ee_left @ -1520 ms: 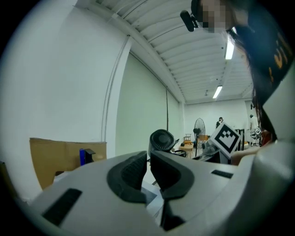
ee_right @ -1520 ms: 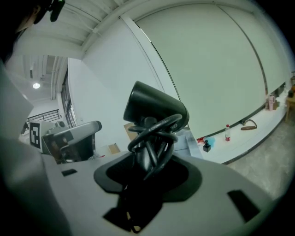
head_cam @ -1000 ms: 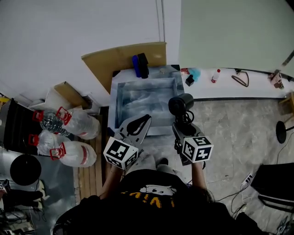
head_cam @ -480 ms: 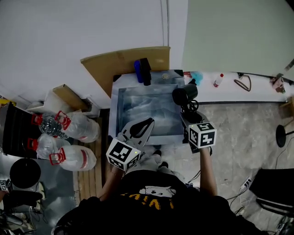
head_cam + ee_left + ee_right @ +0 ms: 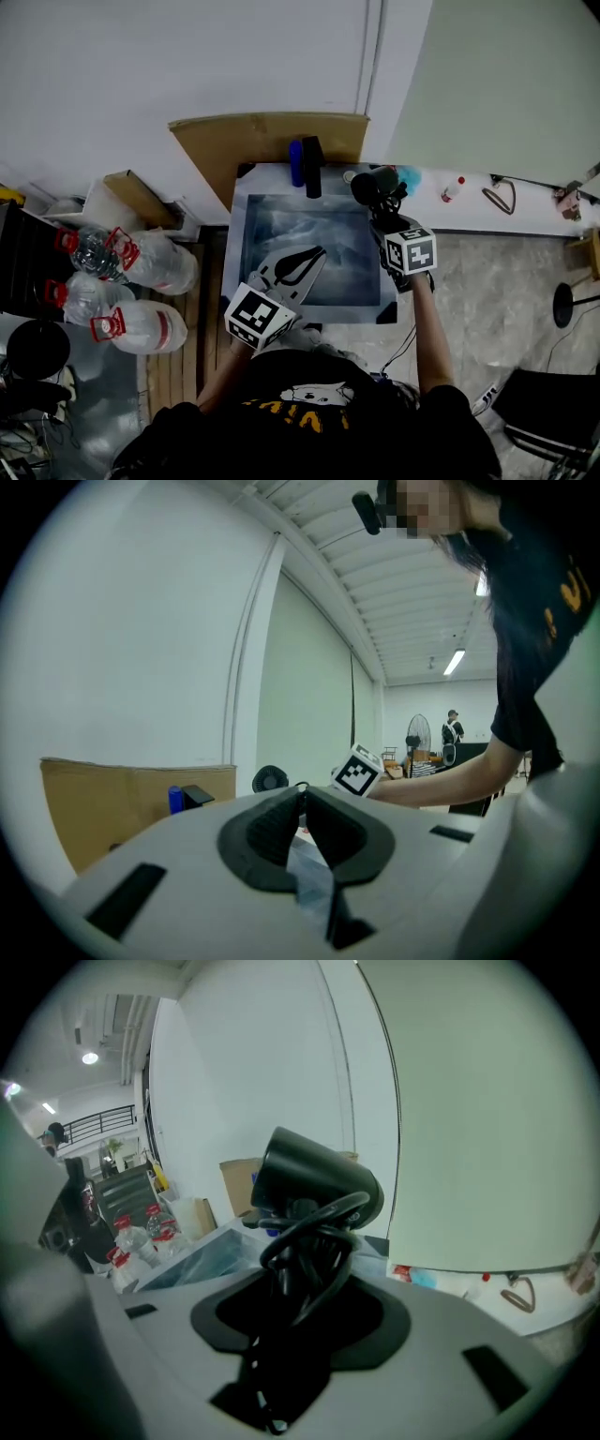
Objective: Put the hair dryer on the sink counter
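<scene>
Now the right gripper [image 5: 386,217] clamps the dryer [image 5: 367,186] above the sink's [image 5: 241,246] far right corner; the left gripper [image 5: 317,255], jaws together and empty, hovers over its near edge.

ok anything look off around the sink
Clear plastic water bottles with red handles lie on their sides left of the metal sink; a brown cardboard sheet leans on the wall behind it.

Soft, even indoor light fills the head view, the white wall [image 5: 141,75] bright and shadows faint. Both gripper views bulge and fall to black at the corners; a ceiling strip light [image 5: 457,661] glares, and the black hair dryer [image 5: 314,1190] shows little detail.
</scene>
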The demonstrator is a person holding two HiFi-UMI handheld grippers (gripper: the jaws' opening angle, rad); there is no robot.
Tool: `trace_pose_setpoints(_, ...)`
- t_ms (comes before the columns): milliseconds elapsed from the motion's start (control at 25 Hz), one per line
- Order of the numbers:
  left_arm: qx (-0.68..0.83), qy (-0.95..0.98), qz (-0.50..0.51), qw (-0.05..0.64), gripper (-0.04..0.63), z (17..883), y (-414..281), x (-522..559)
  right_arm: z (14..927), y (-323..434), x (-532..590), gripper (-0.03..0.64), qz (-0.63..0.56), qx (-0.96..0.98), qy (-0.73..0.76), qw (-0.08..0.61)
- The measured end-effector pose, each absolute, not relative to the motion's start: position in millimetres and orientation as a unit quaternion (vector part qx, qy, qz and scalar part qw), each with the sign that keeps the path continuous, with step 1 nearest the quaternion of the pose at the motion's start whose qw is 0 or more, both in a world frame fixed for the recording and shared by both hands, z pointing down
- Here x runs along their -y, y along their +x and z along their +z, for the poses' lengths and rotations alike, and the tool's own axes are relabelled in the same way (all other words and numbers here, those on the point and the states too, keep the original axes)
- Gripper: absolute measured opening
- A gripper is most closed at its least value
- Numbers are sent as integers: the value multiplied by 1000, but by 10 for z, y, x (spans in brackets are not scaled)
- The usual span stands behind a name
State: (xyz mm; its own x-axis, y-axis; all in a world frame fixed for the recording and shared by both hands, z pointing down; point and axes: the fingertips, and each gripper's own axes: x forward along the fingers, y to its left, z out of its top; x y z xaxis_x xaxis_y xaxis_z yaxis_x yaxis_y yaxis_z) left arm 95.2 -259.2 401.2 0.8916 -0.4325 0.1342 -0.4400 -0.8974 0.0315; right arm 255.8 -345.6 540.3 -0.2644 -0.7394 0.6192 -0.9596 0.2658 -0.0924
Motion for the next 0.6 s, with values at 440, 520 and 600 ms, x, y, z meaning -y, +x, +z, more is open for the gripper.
trace_pose_setpoints(440, 268, 959, 75, 54, 26, 4196, 731, 3045, 6198, 2654, 4431, 175, 219, 767, 496, 344)
trace_pose_setpoints(520, 278, 956, 79, 58, 26, 4250, 678, 3099, 6352, 2652, 4565, 175, 210, 770, 480, 365)
trace_pose_setpoints(600, 288, 952, 82, 63, 26, 4301, 632, 3140, 6464, 2655, 4665, 175, 199, 770, 466, 387)
